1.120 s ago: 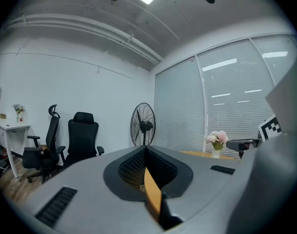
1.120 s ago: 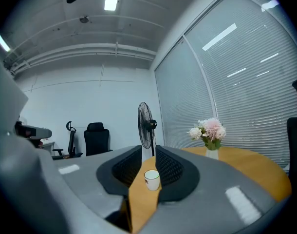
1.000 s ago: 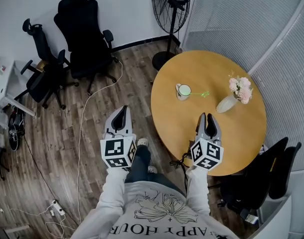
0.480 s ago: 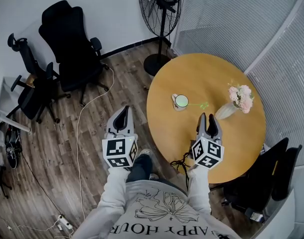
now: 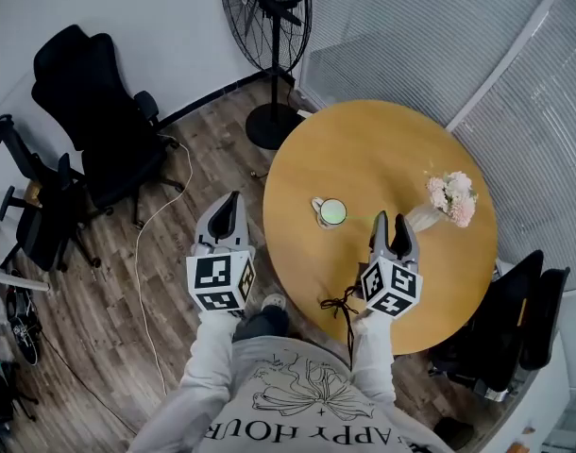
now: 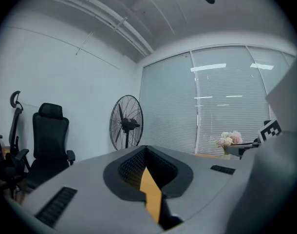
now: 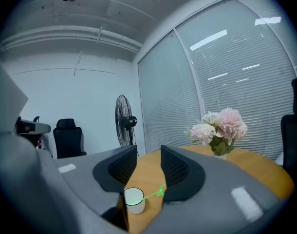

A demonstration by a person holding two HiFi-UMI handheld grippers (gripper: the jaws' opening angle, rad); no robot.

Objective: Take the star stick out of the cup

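A white cup (image 5: 331, 211) stands near the middle of the round wooden table (image 5: 382, 144). The green star stick (image 5: 356, 218) leans out of it to the right. My right gripper (image 5: 392, 222) hovers over the table's near part, a little right of the cup and short of it. Its jaws are opening with nothing between them. Through their gap, the right gripper view (image 7: 148, 154) shows the cup (image 7: 134, 199) and the stick (image 7: 156, 192) some way ahead. My left gripper (image 5: 230, 202) is over the floor left of the table, jaws together (image 6: 144, 152) and empty.
A vase of pink flowers (image 5: 448, 196) stands on the table's right side. A standing fan (image 5: 267, 8) is behind the table, with black office chairs (image 5: 90, 111) at the left and another (image 5: 510, 328) at the right edge. A cable (image 5: 151, 253) runs across the floor.
The person has moved in toward the table, so the cup now lies nearer both grippers. The right gripper's jaws have spread apart. The left gripper's jaws stay together.
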